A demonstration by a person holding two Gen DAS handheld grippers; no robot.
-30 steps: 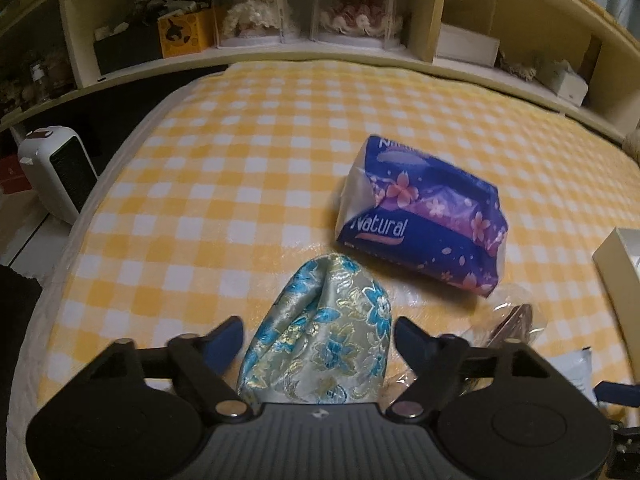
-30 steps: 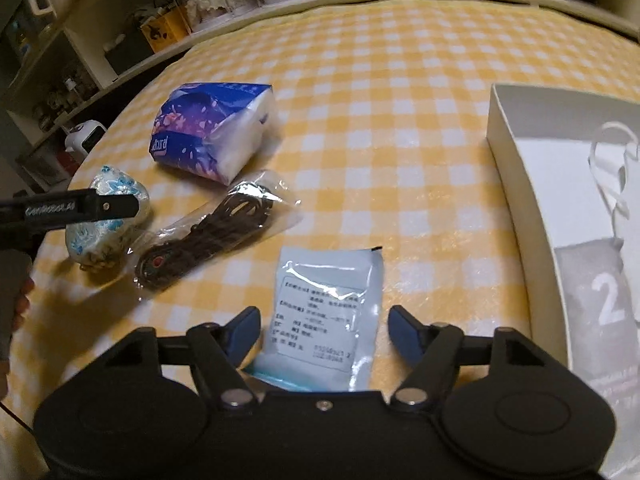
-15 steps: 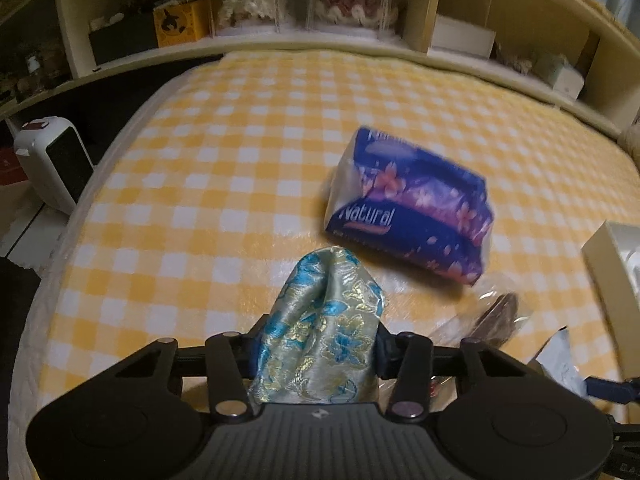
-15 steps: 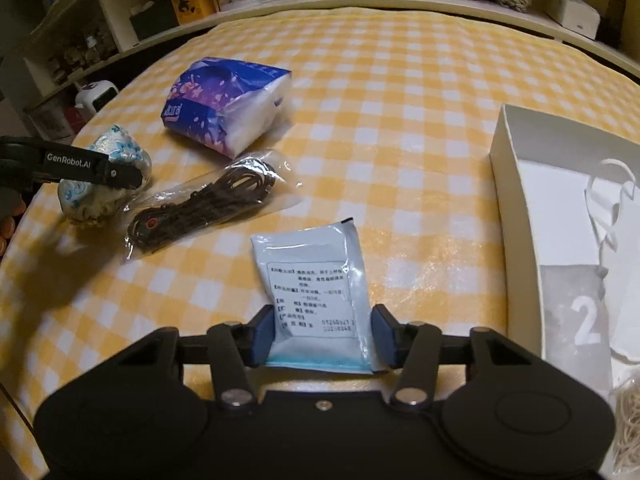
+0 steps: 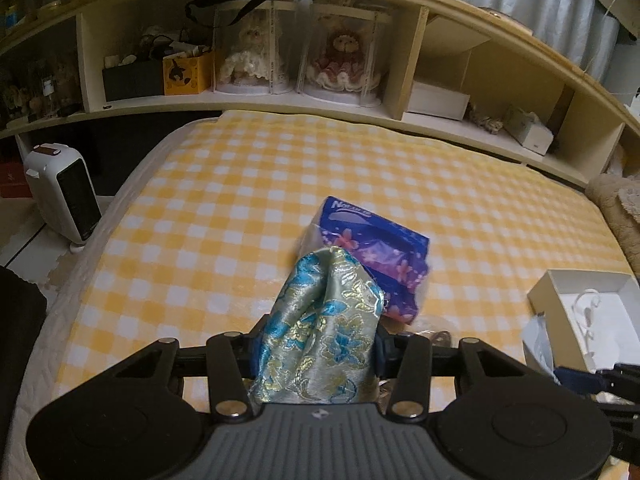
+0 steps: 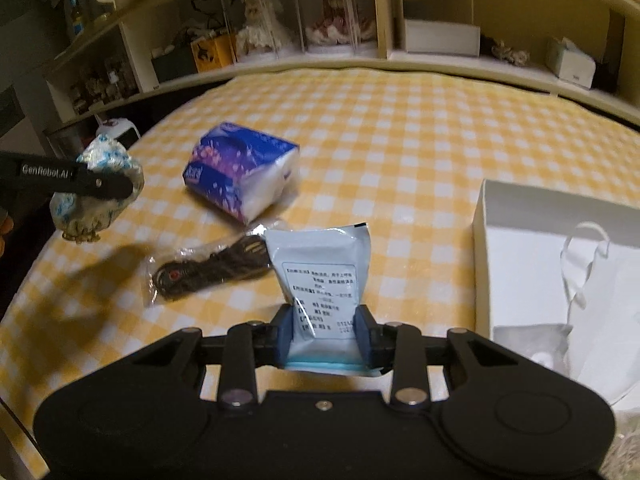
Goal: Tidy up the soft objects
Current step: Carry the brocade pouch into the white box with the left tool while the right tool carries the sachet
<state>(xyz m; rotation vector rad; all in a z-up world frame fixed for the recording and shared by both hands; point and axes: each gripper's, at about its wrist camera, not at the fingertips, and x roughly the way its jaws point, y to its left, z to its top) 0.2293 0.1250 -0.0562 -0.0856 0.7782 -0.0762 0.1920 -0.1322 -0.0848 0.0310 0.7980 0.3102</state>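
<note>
brocade pouch (image 5: pixel 320 332) pinched in left fingers (image 5: pixel 259 344), printed-label packet (image 6: pixel 322 280) in right; tissue pack (image 5: pixel 372 248) reads "natural".

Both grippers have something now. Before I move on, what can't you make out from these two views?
- White box: cut off by the right edge in both views, so its full contents are hidden.
- Print on the pale packet: too small to read; its lower end sits behind the right gripper.
- Bagged cable: in the left view, almost wholly hidden behind the brocade pouch.
</note>
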